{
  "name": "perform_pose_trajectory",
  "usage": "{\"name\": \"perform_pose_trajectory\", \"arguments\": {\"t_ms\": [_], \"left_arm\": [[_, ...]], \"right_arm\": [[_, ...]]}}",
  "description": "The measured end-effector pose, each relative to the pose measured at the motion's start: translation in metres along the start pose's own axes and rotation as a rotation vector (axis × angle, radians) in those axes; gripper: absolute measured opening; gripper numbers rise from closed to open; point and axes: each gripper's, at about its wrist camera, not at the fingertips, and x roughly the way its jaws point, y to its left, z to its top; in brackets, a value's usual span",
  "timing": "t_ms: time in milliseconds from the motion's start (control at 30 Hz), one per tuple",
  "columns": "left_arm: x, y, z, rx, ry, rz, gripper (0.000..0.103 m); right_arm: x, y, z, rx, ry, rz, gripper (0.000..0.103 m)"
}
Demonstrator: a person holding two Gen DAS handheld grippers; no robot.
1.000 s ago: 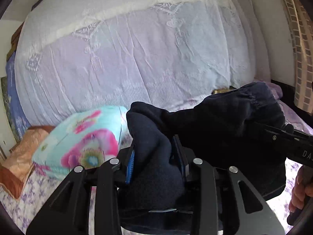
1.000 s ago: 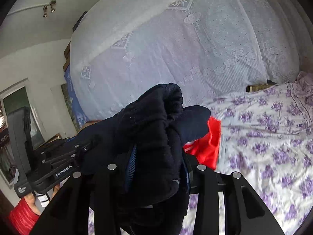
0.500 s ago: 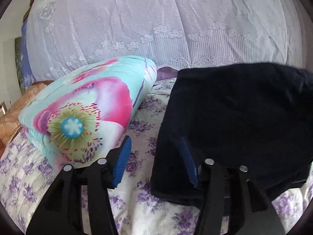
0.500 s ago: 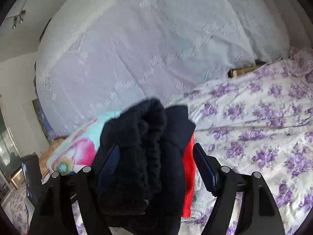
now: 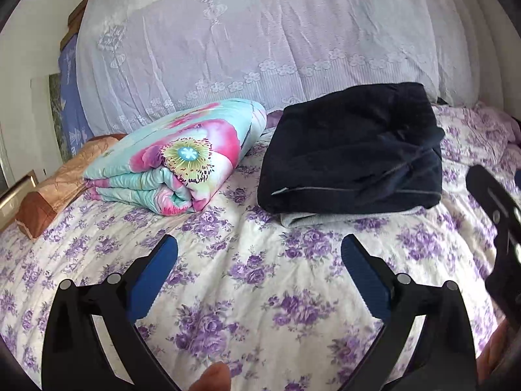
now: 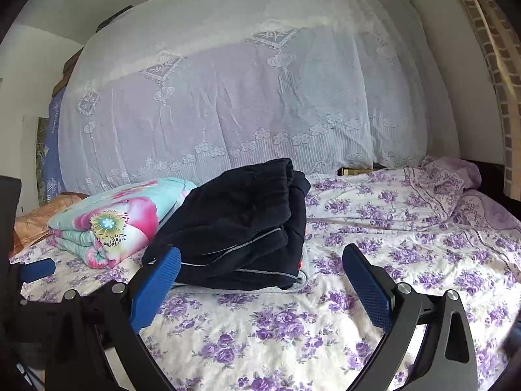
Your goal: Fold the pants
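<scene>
The folded dark navy pants (image 5: 351,153) (image 6: 241,224) lie on a grey garment (image 5: 302,218) (image 6: 302,278) on the bed, next to a flowered quilt. My left gripper (image 5: 259,247) hovers over the sheet just short of the pants; its jaws are opening wide with nothing between them. My right gripper (image 6: 262,255) stands before the front edge of the pants, its jaws also opening, and its pads (image 6: 364,280) press on nothing. In the left wrist view the right gripper's body (image 5: 498,202) shows at the right edge.
A folded turquoise and pink flowered quilt (image 5: 182,159) (image 6: 107,218) lies left of the pants, an orange pillow (image 5: 65,176) beyond it. A tall heap under white lace cloth (image 5: 260,32) fills the back. The purple-flowered sheet (image 6: 407,228) stretches right toward a brick wall (image 6: 501,65).
Both grippers have let go of the pants, spread their jaws and drawn back. The pants, held up in the air before, now lie folded on the bed.
</scene>
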Motion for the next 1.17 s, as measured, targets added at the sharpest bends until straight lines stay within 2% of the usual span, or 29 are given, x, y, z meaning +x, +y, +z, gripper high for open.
{"name": "perform_pose_trajectory", "arguments": {"t_ms": [67, 133, 367, 600, 767, 933, 1167], "left_arm": [[-0.003, -0.002, -0.003, 0.028, -0.012, 0.008, 0.098], [-0.001, -0.001, -0.001, 0.025, -0.008, -0.020, 0.098], [0.003, 0.002, 0.000, -0.002, 0.021, -0.066, 0.098], [-0.003, 0.004, 0.001, -0.008, -0.007, -0.065, 0.098], [-0.002, 0.008, 0.002, -0.036, 0.000, -0.094, 0.098], [-0.007, 0.007, 0.002, -0.035, -0.032, -0.080, 0.098], [-0.003, 0.013, 0.004, -0.075, 0.008, -0.112, 0.098]], "right_arm": [[-0.004, 0.000, -0.001, 0.004, -0.024, 0.001, 0.100], [-0.002, -0.004, -0.002, 0.026, -0.023, -0.009, 0.100], [0.015, -0.015, -0.010, 0.090, 0.062, -0.003, 0.100], [0.012, -0.010, -0.012, 0.072, 0.048, 0.001, 0.100], [0.013, -0.009, -0.013, 0.063, 0.050, 0.003, 0.100], [0.013, -0.009, -0.013, 0.063, 0.052, 0.006, 0.100], [0.013, -0.008, -0.014, 0.055, 0.050, 0.006, 0.100]]}}
